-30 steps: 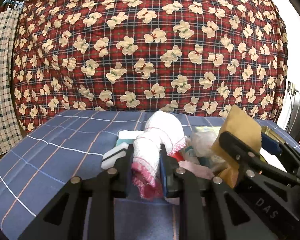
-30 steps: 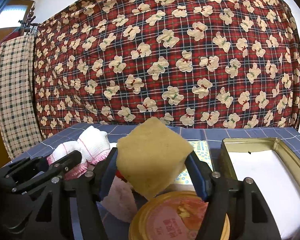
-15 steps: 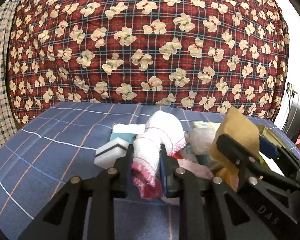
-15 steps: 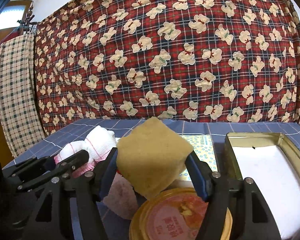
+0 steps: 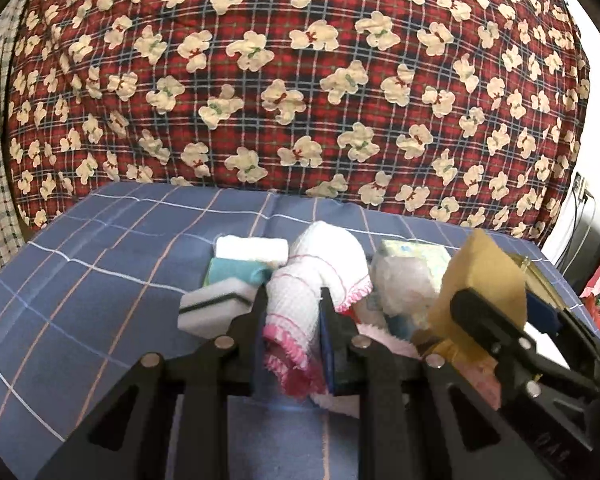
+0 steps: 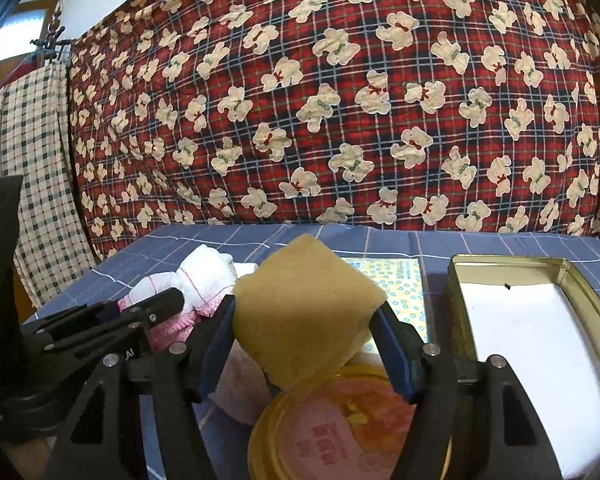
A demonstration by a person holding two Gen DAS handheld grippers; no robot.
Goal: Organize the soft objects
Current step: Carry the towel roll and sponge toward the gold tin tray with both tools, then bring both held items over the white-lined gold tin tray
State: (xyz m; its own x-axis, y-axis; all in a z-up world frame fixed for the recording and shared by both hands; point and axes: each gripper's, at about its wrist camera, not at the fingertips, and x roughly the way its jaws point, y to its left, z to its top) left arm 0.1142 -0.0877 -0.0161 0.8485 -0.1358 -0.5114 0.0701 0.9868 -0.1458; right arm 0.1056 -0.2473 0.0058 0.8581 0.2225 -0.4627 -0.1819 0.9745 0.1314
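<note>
Both handheld black two-finger grippers are loaded. Left gripper (image 5: 290,300) has its jaws drawn narrow around a white waffle-weave cloth with a pink scalloped hem (image 5: 300,304), which bulges above the fingers and hangs below them. Right gripper (image 6: 306,320) stands about half open, its blue-lined pads pressed on the two sides of a tan, square-edged sponge block (image 6: 304,312), one corner pointing up.

Both soft things are lifted off the blue checked tablecloth (image 5: 100,264). An open gold-rimmed rectangular tin with a white floor (image 6: 456,280) lies to the right of the tan sponge block and a little beyond it, its long side running away from the camera. The right gripper is the nearer of the two to that tin; the left one sits further left, with the right gripper between it and the tin. If the tin is the destination, which is only my reading, the sponge block likely goes first with a short rightward carry. A round yellow lid with a pink label (image 6: 340,428) sits directly under the sponge block.
</note>
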